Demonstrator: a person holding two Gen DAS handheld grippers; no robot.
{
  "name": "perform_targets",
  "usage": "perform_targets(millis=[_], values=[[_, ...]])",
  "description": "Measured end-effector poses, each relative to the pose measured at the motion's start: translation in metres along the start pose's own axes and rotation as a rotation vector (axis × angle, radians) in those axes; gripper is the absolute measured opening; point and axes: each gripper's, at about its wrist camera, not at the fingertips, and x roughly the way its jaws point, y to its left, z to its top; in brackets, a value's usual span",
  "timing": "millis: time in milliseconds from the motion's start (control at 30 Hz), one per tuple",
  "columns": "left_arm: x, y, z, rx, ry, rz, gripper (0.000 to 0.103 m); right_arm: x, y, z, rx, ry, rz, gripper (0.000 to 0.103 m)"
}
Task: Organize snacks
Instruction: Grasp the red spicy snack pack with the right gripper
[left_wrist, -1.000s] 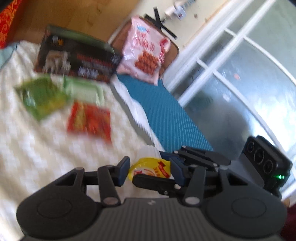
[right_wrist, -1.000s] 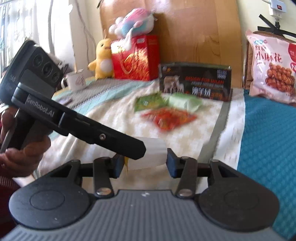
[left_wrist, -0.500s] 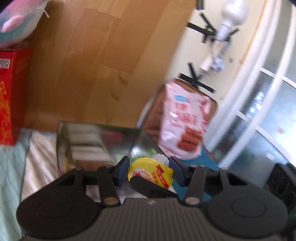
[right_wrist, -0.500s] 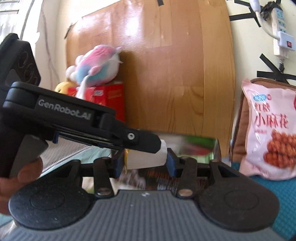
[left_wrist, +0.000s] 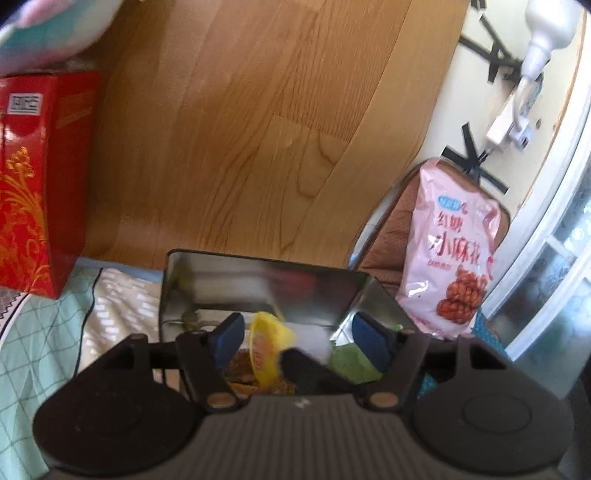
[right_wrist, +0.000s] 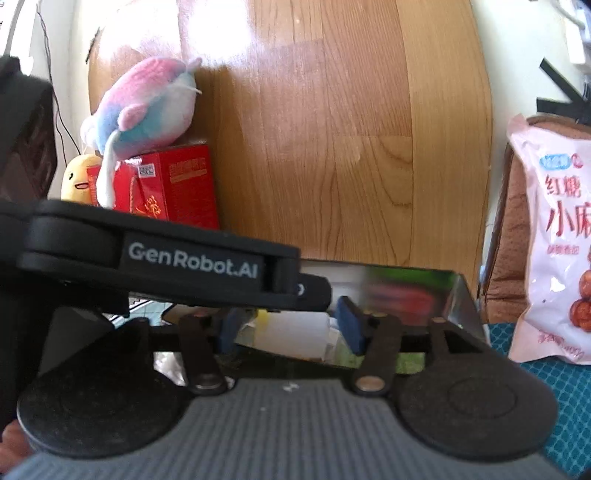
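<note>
My left view alone shows the yellow snack packet (left_wrist: 269, 350) blurred between my left claw (left_wrist: 301, 338), jaws opening, pads clear of it, above the open tin (left_wrist: 258, 280); my right view shows only its white end (right_wrist: 291, 328) inside my right claw (right_wrist: 291, 328), jaws opening too, pads apart from it.

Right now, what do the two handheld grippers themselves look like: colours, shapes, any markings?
Both match. The left gripper and right gripper each have a ribbed grey body, two round black discs at the sides, black linkage arms with metal pivot pins, and blue pads on the fingertips. White "GenRobot.AI" lettering runs along the left gripper's black side. No cables or sleeves show.
</note>
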Motion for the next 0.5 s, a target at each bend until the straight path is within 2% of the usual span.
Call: perform_targets(millis=[133, 233, 400, 500], values=[[-0.04, 0.005, -0.012, -0.004, -0.055, -0.045, 0.068, -0.041, -0.014, -0.009, 0.032, -0.033, 0.014, 0.062], [-0.072, 0.016, -0.034, -0.039, -0.06, -0.084, 0.068, -0.068, -0.022, -0.028, 0.089, 0.015, 0.059, 0.061], [-0.107, 0.03, -0.086, -0.123, 0.017, -0.136, 0.068, -0.098, -0.01, -0.065, 0.066, 0.13, 0.144, 0.06], [-0.114, 0.021, -0.114, -0.118, 0.085, -0.172, 0.065, -0.101, -0.003, -0.081, 0.047, 0.184, 0.106, 0.06]])
